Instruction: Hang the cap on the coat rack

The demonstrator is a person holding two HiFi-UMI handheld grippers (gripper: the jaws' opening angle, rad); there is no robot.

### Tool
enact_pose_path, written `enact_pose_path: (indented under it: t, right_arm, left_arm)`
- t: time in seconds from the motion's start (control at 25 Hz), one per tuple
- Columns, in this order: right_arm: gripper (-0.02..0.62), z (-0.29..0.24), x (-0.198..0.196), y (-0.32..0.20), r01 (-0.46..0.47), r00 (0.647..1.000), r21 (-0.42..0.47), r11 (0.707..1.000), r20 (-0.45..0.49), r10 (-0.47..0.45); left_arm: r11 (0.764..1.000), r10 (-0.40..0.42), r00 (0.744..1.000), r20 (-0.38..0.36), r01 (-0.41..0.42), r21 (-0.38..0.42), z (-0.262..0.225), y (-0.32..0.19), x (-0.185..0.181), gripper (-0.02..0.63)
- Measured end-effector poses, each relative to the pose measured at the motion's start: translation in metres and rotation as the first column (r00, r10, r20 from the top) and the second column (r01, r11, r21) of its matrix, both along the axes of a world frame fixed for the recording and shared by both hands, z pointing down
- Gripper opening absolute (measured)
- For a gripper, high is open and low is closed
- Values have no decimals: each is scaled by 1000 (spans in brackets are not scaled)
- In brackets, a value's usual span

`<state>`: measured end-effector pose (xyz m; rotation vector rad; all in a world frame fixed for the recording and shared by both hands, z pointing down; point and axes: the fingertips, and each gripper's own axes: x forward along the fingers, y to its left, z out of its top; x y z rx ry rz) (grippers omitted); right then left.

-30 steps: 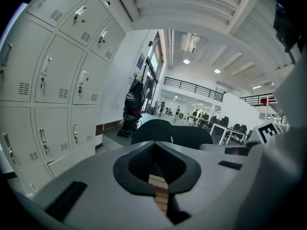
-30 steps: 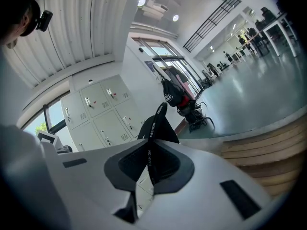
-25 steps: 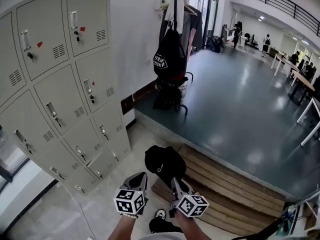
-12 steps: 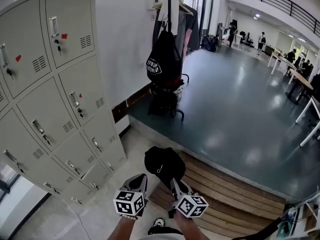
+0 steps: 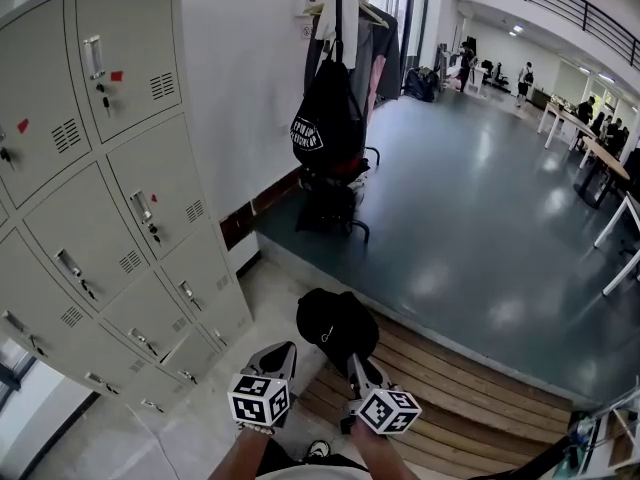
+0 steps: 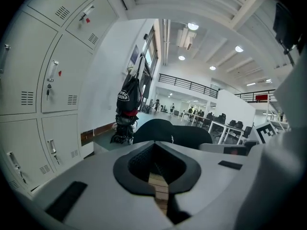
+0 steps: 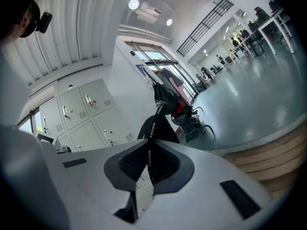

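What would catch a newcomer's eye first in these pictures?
A black cap sits low in the middle, held by its strap in the shut right hand-held gripper. The left hand-held gripper is shut beside it. Ahead stands the coat rack, loaded with a black bag and clothes, and grey lockers fill the left.

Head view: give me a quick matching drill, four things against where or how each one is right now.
1 cap
2 black bag
3 lockers
4 wooden steps

A hanging on the coat rack
B grey, filling the left side
C light planks, lower right
D held by its strap in the right gripper

Pairs: 1-D, 2-A, 3-B, 4-C
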<state>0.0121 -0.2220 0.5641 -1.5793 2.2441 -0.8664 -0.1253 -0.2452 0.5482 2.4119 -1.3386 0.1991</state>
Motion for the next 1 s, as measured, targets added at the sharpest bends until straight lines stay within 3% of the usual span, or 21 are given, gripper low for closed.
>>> enact_pose_path:
  t: [0.28,0.64,1.0]
  right_arm:
    - [18,7,10,-24,-59,998,-20,998,-16,59]
    - [18,8,9,-86,-194,981,-23,981,-22,194]
    - [18,-3,-20,-167,-274,962,-16,962,-15,273]
  left_arm:
    - [999,40,999,-23,-40,-1,0,-34,4,4]
    - [984,178,983,-41,-178,1,-1,-117,12,4]
    - [971,240,970,-21,-240,6,-10,-215,-14,5]
